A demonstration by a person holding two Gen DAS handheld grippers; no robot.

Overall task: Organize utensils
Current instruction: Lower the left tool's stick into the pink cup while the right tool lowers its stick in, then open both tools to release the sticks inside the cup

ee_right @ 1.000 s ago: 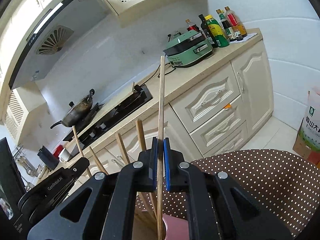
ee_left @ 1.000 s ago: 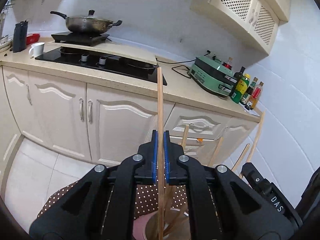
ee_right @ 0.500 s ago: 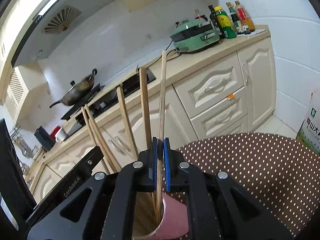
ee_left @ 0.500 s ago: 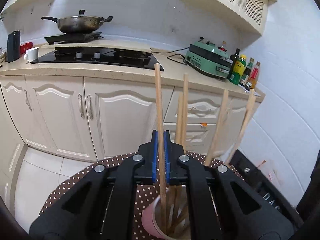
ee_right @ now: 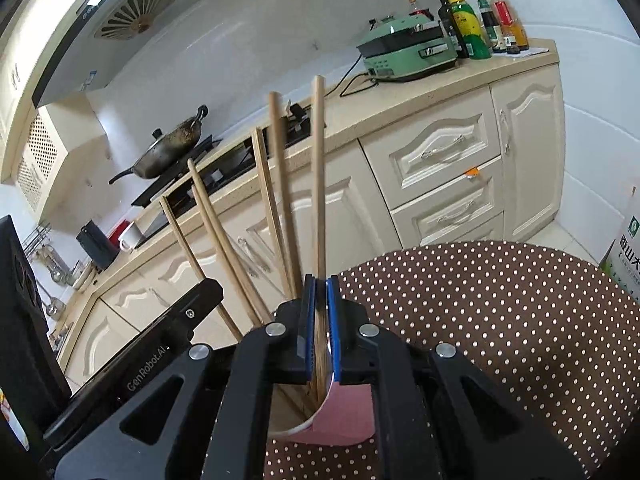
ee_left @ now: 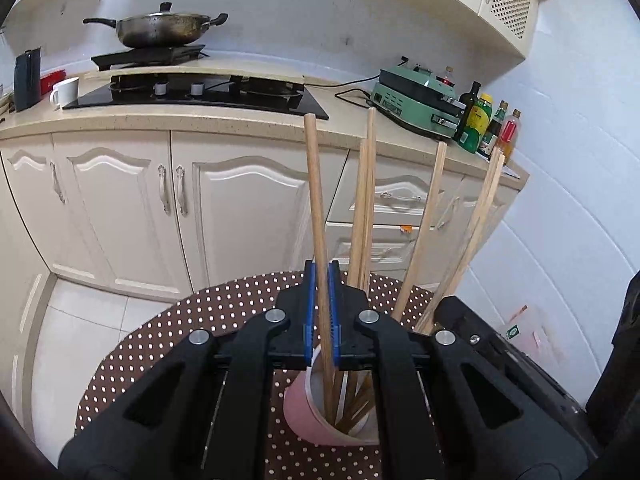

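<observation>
**Two chopsticks over one cup — tip-over risk**

Closest in: the left tool (ee_left: 321, 312) has its blue pads pinching a wooden chopstick (ee_left: 316, 200) that stands nearly upright, lower end already down inside the pink cup (ee_left: 308, 412). The right tool (ee_right: 320, 328) is pressed onto its own chopstick (ee_right: 318, 184) the same way, also dipping into that cup (ee_right: 340, 416). So both sticks are in the cup's mouth, both clamped.

My worry — the cup looks light and sits on the polka-dot tabletop (ee_right: 480, 320) with a fan of other chopsticks (ee_left: 424, 236) leaning out one side. Any sideways drag before letting go could lever the rim and dump the lot. The two tools are also right beside each other, so opening one may bump the other.

Further back there's just cabinets, the stove with a wok (ee_left: 156, 30), and a green appliance (ee_left: 416, 104).
</observation>
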